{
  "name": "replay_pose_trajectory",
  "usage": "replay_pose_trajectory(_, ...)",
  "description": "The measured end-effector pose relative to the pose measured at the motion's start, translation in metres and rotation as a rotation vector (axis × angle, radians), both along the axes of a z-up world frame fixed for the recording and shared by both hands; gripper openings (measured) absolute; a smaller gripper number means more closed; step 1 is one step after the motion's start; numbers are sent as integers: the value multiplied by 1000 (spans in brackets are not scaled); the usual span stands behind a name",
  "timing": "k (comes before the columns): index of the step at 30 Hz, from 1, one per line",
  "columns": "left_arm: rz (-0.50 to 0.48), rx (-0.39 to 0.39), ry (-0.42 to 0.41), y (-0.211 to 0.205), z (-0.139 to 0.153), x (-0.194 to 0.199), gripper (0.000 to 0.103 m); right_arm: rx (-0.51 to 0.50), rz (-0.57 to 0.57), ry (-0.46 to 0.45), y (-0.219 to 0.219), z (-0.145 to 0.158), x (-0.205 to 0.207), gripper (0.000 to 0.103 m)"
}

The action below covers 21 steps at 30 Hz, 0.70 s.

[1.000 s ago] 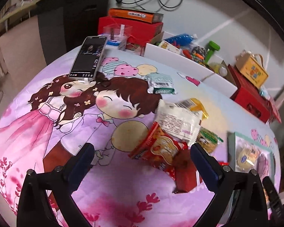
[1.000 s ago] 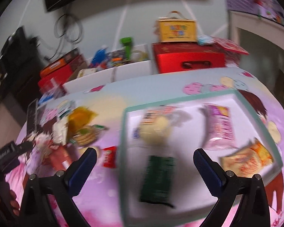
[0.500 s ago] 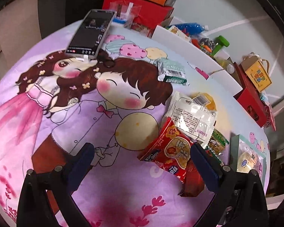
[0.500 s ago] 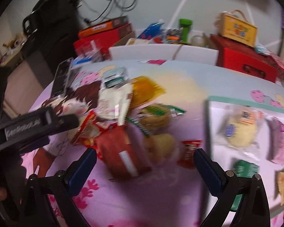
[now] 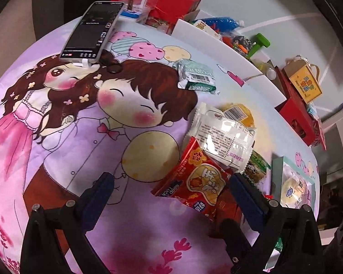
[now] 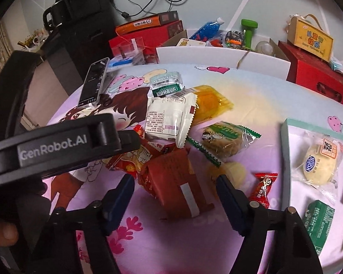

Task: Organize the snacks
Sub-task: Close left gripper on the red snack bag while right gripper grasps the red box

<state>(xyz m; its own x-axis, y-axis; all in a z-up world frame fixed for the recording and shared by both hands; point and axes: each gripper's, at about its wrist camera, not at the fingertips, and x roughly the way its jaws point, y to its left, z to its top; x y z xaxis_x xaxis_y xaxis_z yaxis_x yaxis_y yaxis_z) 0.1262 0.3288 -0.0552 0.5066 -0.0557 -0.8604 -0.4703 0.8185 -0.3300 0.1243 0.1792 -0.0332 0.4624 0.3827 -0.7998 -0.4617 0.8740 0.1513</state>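
**Snack pile beside the tray, both grippers spread wide**

A dark red packet [image 6: 173, 180] with a white strip lies on the cartoon-print cloth [image 6: 258, 91], at the near edge of a loose pile: a white wrapper [image 6: 169, 118], an orange-yellow pack [image 6: 208, 102], a green-edged biscuit [image 6: 224, 141]. To their right, a pale tray [image 6: 285, 159] holds more snacks. The right gripper [image 6: 175, 203] hangs low over the red packet, fingers wide apart on either side, not touching. The left gripper [image 5: 169, 196] hovers nearby, fingers wide, holding nothing.

snacks: loose pile [image 6: 178, 123] on cloth, overlapping (wrappers mixed) | tray [image 6: 285, 150]: several packets laid flat
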Motion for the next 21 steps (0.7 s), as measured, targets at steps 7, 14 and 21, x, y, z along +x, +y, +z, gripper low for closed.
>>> replay_pose_trajectory(7,-15,-61,-13,-4,-7,6,101,28,-8,54,-4,-15,8,59)
replay_pose_trajectory(14,-35,-56,9,-10,-17,15,94,42,-4,69,-6,-18,7,51)
replay_pose_trajectory(21,-49,-60,-14,-14,-15,17,73,50,-17,77,-11,-18,9,45)
